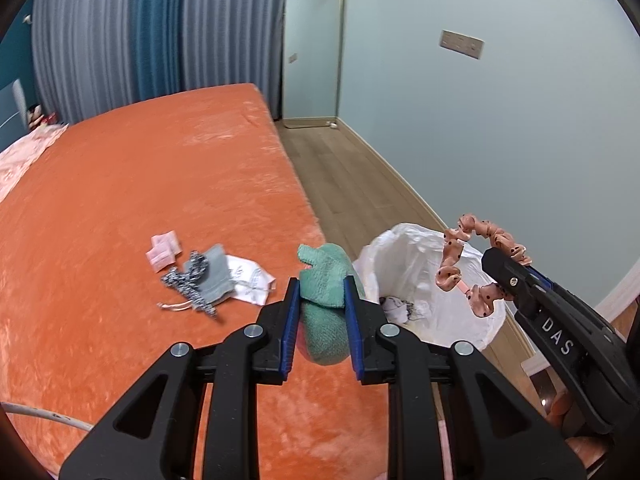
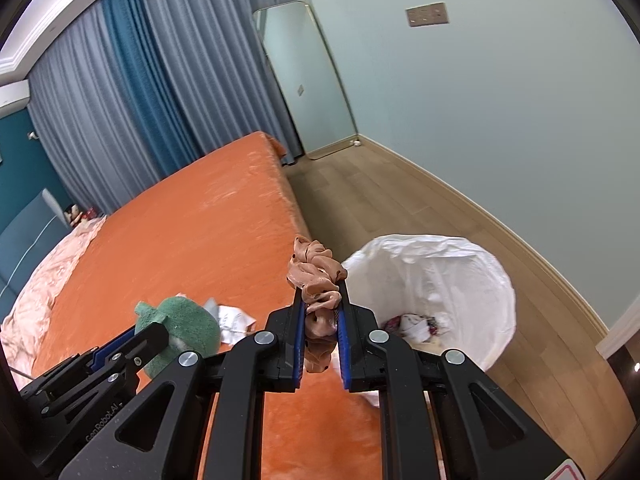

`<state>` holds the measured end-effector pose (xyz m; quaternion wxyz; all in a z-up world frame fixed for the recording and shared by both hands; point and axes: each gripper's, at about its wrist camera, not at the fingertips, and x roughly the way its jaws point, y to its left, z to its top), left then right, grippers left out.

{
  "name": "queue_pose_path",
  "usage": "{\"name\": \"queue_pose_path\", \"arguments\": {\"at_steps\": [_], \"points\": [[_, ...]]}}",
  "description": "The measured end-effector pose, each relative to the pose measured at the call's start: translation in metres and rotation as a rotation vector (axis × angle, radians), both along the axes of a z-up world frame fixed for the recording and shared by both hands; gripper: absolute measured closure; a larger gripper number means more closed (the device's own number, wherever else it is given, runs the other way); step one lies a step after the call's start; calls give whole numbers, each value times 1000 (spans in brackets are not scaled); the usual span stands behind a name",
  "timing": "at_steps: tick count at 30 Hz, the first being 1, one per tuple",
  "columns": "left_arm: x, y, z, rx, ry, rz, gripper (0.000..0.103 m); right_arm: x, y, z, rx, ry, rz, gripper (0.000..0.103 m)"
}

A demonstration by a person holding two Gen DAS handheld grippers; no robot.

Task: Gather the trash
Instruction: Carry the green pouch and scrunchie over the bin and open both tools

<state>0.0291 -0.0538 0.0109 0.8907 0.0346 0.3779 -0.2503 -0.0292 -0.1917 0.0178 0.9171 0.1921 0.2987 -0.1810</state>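
My left gripper point(image 1: 322, 294) clamps a nubby green cloth point(image 1: 325, 312) above the velvety orange bed point(image 1: 140, 200), while my right gripper point(image 2: 320, 300) pinches a ruffled, dotted pink scrunchie point(image 2: 316, 280) beside the crinkly white-lined trash bin point(image 2: 460, 276).

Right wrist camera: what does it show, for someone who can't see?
The right tool pinches a peach dotted scrunchie beside a white-lined trash bin. To its left, the left tool holds a green cloth over the orange bed.
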Motion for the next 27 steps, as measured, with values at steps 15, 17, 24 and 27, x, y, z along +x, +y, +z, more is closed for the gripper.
{"name": "queue_pose_path", "arguments": {"at_steps": [15, 17, 24, 27], "points": [[8, -79, -20, -11, 52, -190, 82, -16, -62, -22, 35, 29, -136, 90], [10, -87, -24, -11, 61, -203, 81, -15, -66, -25, 35, 37, -145, 90], [18, -113, -38, -13, 104, -233, 72, -6, -72, -34, 37, 55, -165, 82], [23, -115, -40, -9, 90, -209, 50, -1, -73, -38, 47, 63, -171, 71]]}}
